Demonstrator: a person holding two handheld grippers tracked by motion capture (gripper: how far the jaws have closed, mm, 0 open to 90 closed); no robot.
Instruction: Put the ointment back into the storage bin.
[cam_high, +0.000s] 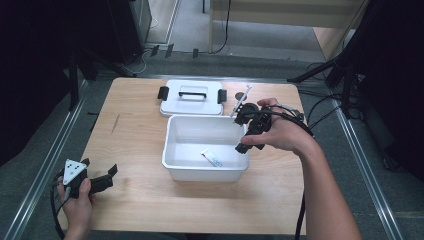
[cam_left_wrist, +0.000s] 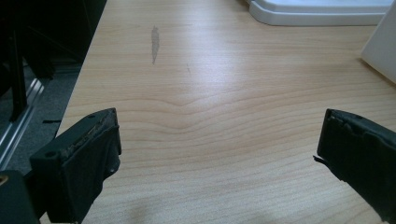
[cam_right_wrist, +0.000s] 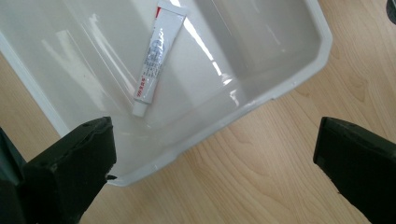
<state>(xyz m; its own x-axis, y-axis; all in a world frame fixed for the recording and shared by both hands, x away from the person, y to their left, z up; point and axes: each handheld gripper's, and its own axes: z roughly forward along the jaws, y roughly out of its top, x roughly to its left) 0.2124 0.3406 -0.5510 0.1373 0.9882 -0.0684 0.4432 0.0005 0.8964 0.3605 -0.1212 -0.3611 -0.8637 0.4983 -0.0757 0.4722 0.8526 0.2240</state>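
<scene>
While our right tongs (cam_high: 243, 131) hang spread and empty over the near right corner of the white bin (cam_high: 172, 134), we judge the tube (cam_right_wrist: 154, 58) inside is the thing at stake, whether just dropped or about to be picked. To lift it cleanly, we would straddle its narrow body, not its ends. It lies flat on the bin floor, white with a red stripe, small print and a white cap. Our left tongs (cam_high: 102, 179) rest spread on the worktop (cam_left_wrist: 224, 102), the lid (cam_high: 192, 95) behind the bin.
</scene>
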